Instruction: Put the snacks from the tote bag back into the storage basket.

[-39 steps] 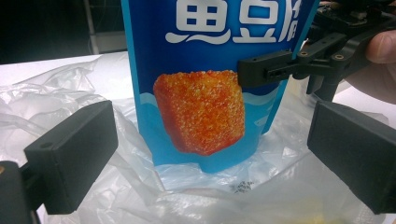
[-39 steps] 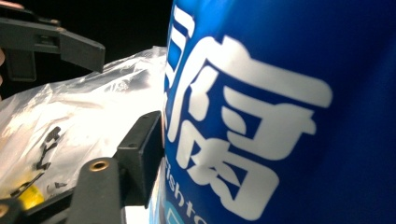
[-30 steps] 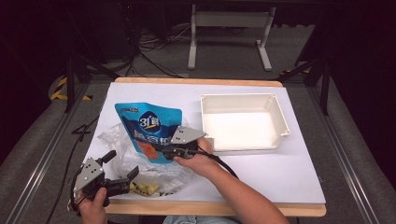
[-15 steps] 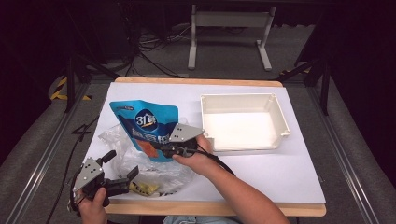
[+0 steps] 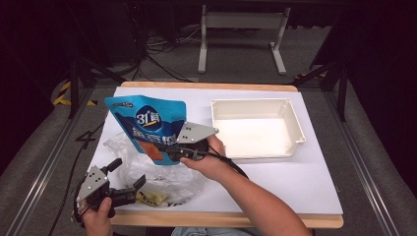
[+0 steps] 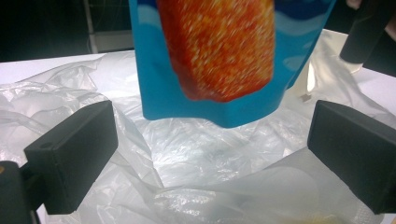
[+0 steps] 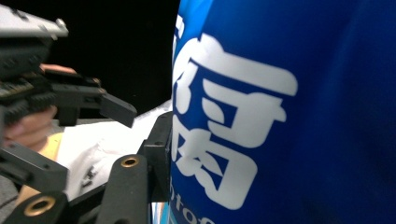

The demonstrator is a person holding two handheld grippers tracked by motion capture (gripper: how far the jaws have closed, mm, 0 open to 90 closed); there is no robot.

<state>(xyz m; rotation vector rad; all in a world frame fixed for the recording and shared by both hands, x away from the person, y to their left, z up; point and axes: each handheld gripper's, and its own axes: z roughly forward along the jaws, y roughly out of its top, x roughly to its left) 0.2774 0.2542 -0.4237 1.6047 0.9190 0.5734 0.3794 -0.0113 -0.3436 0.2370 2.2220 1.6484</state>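
The blue pouch (image 5: pixel 150 125) hangs upright above the clear plastic bag (image 5: pixel 162 174) at the table's near left, pinched by its lower part in the right gripper (image 5: pixel 160 150), whose jaws clamp the pouch face close in its own view. Judging from this, the step is lifting the pouch free of the bag, so the grip should stay firm and the rise straight until the bottom edge (image 6: pixel 224 122) clears the film. The left gripper (image 5: pixel 133 184) rests spread and empty on the bag's near edge; it could pin the film down before the pouch swings toward the white tray (image 5: pixel 295 128).
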